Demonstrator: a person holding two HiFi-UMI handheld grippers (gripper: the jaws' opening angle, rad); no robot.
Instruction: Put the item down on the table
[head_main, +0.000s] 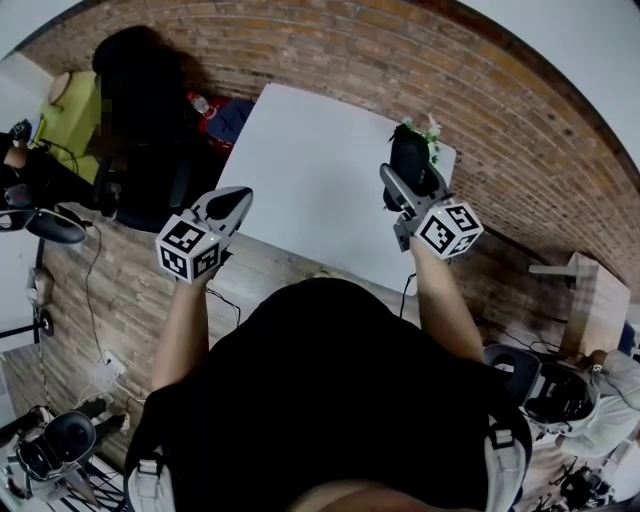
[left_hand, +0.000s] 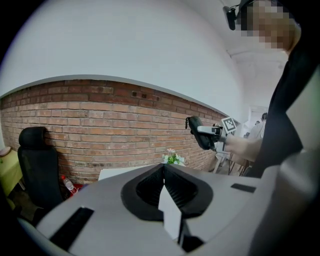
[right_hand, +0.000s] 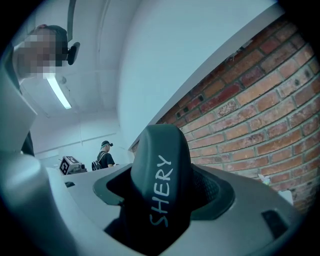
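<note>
In the head view, my right gripper (head_main: 412, 188) is raised over the far right part of the white rectangular table (head_main: 310, 180). It is pinching a dark, rounded oblong item (head_main: 408, 160) that stands up out of it, clear of the tabletop. My left gripper (head_main: 236, 200) hangs by the table's near left edge and carries nothing. To set the item down well, I judge I should lower the right side straight toward bare tabletop, steering toward the middle and away from the small green plant with white flowers (head_main: 428, 130) just beyond the item at the far corner. I should let go only once the item rests on the surface, so it neither drops nor topples. In the left gripper view, the left claw is pressed together with nothing between its jaws. Past it I see the red brick wall (left_hand: 100, 115) and a black office chair (left_hand: 35, 165) at the left with a plastic bottle with a red label (left_hand: 67, 185) low beside it. The plant sits at the table's far edge, and the chair and bottle are well apart from my path. In the right gripper view the jaws are clamped on the item's sides, with its pale lettering "SHERY" facing the camera. A person in a dark cap (right_hand: 105, 155) stands far off across the room and is no hindrance. The plant is the one thing I could knock.
</note>
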